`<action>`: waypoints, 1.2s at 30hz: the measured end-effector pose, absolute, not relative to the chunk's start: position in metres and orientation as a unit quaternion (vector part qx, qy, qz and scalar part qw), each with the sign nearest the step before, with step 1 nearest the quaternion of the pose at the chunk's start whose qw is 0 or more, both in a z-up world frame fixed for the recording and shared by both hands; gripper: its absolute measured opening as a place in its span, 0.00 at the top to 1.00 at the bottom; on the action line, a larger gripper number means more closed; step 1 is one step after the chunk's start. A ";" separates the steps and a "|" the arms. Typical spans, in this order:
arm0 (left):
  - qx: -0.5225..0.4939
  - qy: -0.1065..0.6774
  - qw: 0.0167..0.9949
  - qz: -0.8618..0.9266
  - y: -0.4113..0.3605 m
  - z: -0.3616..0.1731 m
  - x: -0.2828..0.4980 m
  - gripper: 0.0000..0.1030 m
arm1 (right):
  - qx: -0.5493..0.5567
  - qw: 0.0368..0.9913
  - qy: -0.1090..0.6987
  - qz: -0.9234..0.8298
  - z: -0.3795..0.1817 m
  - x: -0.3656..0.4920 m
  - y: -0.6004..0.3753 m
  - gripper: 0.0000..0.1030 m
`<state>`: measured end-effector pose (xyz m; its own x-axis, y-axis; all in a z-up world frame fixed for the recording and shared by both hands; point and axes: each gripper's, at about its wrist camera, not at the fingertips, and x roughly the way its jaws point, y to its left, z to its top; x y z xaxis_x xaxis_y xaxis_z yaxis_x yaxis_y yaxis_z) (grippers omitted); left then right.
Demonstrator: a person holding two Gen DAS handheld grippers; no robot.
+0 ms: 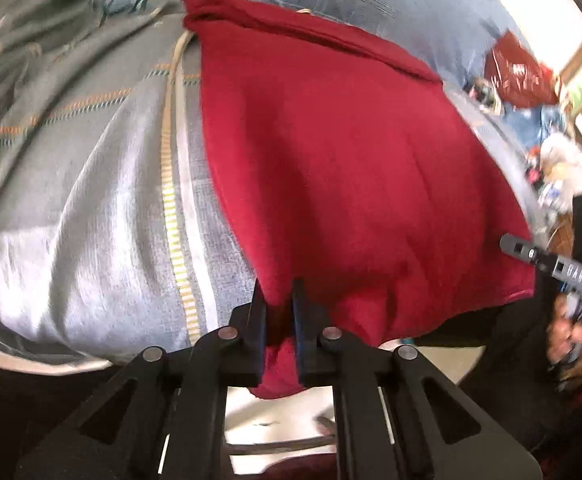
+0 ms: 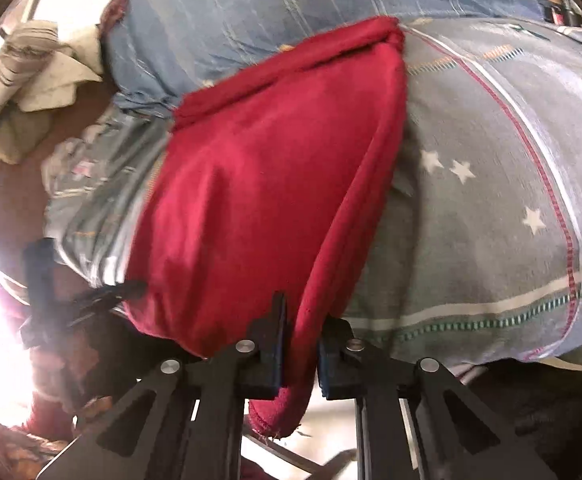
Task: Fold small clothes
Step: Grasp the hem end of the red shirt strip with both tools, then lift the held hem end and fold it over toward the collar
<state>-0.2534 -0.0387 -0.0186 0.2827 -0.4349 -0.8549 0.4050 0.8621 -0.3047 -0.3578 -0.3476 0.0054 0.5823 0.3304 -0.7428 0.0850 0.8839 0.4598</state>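
The red garment (image 1: 351,168) lies spread across the bed cover (image 1: 103,216), its far edge bunched into a thick roll toward the head of the bed and its near edge drawn past the near edge of the bed. I hold that near edge at two points. My left gripper (image 1: 279,320) is clamped on the left near corner, with cloth pinched between the jaws and a tail hanging below them. My right gripper (image 2: 301,344) is clamped on the right near corner in the same way, a hemmed tail of cloth drooping under the jaws. The cloth between the two grips sags slightly and shows soft vertical creases.

Judged status: the garment appears already doubled at least once, since the right wrist view shows layered edges along its right side. No finished, compact fold is visible. Remaining work, in my judgement: carry the near edge over to the far roll, release, and flatten.

Other clothes (image 2: 23,92) lie heaped past the far left corner of the bed.
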 end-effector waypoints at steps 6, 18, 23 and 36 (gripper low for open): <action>-0.022 0.511 0.817 -0.266 -0.030 0.001 -0.259 0.92 | 0.224 0.868 0.435 0.089 0.019 -0.361 -0.351 0.91; -0.041 0.428 0.859 -0.278 -0.036 0.067 -0.235 0.92 | 0.319 0.879 0.324 0.143 0.067 -0.360 -0.382 0.93; -0.026 0.399 0.880 -0.256 -0.041 0.085 -0.214 0.92 | 0.318 0.890 0.291 0.150 0.085 -0.342 -0.386 0.93; -0.003 0.394 0.892 -0.221 -0.066 0.083 -0.172 0.92 | 0.306 0.902 0.275 0.132 0.105 -0.296 -0.411 0.93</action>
